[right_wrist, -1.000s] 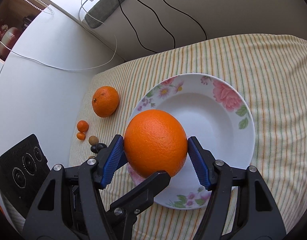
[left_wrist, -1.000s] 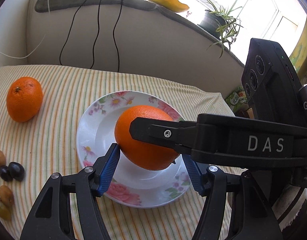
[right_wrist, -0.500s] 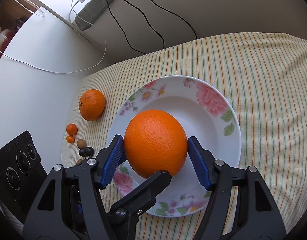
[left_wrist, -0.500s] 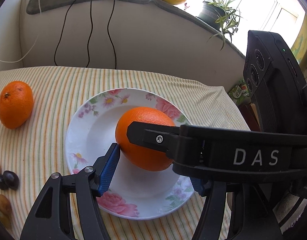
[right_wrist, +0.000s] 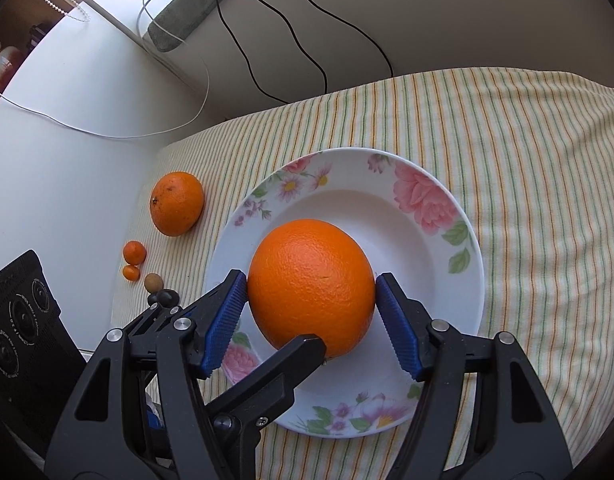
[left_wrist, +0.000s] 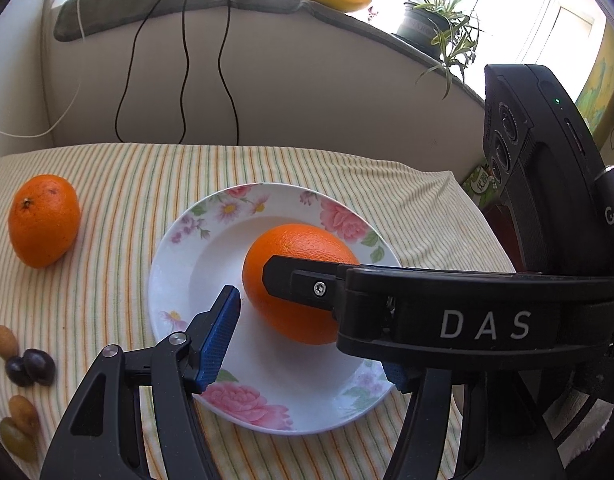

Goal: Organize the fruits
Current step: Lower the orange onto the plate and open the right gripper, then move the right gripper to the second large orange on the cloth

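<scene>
On the striped cloth (right_wrist: 527, 152), far left, a smaller orange (right_wrist: 177, 203), two tiny orange fruits (right_wrist: 134, 259) and some dark grapes (left_wrist: 30, 366) lie loose, not yet sorted. The flowered plate (right_wrist: 463, 248) holds only the big orange (right_wrist: 311, 283), pinched between the right gripper's (right_wrist: 311, 316) jaws. The left gripper (left_wrist: 303, 336) hovers spread, holding nothing. By my reckoning, the task is barely begun.

Right gripper (right_wrist: 311, 312) clamped, blue pads on both sides of load. Left gripper (left_wrist: 307, 344) jaws spread wide.
</scene>
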The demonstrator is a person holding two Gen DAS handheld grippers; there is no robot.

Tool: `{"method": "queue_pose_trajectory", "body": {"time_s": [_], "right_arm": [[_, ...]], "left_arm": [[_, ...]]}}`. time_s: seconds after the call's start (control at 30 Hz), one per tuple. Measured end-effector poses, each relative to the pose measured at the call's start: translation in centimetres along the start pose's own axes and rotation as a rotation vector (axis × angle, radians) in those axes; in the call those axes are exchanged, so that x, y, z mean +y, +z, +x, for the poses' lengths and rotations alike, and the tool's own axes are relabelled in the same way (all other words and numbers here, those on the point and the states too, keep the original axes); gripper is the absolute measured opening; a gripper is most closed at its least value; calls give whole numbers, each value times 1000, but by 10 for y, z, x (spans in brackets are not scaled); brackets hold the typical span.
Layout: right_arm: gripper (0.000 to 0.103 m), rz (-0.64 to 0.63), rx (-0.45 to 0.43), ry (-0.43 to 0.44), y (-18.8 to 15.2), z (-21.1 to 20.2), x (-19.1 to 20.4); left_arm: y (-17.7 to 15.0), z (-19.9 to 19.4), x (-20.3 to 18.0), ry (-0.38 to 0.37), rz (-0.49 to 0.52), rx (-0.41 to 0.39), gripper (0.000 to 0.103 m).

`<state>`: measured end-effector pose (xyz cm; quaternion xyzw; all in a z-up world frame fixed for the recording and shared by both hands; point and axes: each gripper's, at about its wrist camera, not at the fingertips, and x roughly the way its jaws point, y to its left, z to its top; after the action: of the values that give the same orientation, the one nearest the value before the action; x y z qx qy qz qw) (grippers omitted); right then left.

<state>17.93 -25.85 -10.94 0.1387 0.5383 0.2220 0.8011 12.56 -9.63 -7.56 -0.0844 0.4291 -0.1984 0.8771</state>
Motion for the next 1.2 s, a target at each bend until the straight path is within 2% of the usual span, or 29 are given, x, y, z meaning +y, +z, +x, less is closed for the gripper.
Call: {"method": "queue_pose_trajectory", "body": {"time_s": [0.23,0.47,0.8,0.93,1.03,1.2], "right_arm": [[79,-13,-59,-16,0,-19,-1],[80,-52,-124,-43,-4,-39,4],[80,-147,-230,-86,-16,-55,26],[81,-184,-248,-83,-17,-57,34],[87,-218,-249,-94,-16,-56,41],[91,-289,-256,-128,-17,-53,55]], "left_arm": [[-9,-9,5,16,12,-6,64],[-18,-21,17,43,11,-16,64],[-30,-53,38,85,3,-71,64],[-34,-63,49,113,-2,-85,64],[-37,-70,59,132,-17,-91,64],[-37,-79,74,186,-40,-107,70]]}}
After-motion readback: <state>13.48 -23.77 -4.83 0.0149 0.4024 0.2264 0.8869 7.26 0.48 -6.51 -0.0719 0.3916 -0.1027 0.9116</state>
